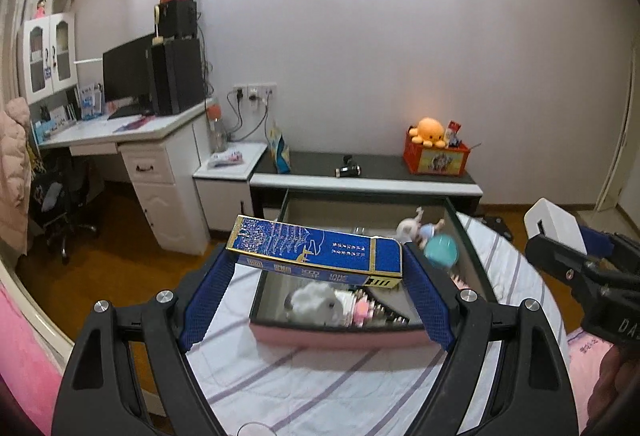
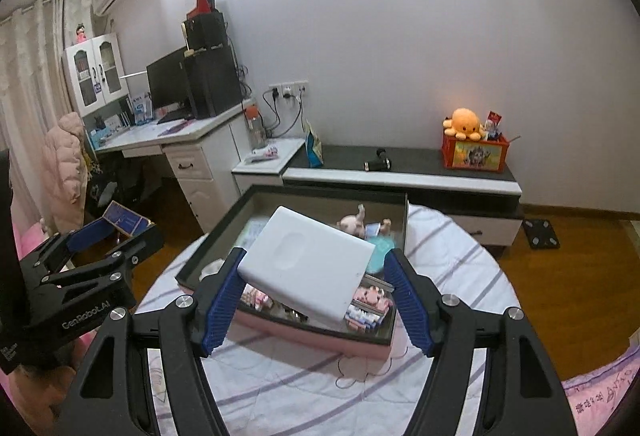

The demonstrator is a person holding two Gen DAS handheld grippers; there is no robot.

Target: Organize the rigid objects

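At frame centre, the left gripper (image 1: 318, 262) clamps a long blue gold-trimmed box (image 1: 316, 252) above the pink-fronted open tray (image 1: 340, 335); the right gripper (image 2: 316, 282) clamps a tilted white rectangular box (image 2: 308, 264) over the tray's near edge.

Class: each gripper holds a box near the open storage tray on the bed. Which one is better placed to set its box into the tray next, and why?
Probably the right gripper: its white rectangular plastic box hangs directly over the pink-sided storage tray. The left gripper holds its blue-and-gold cardboard box nearer the tray's edge.
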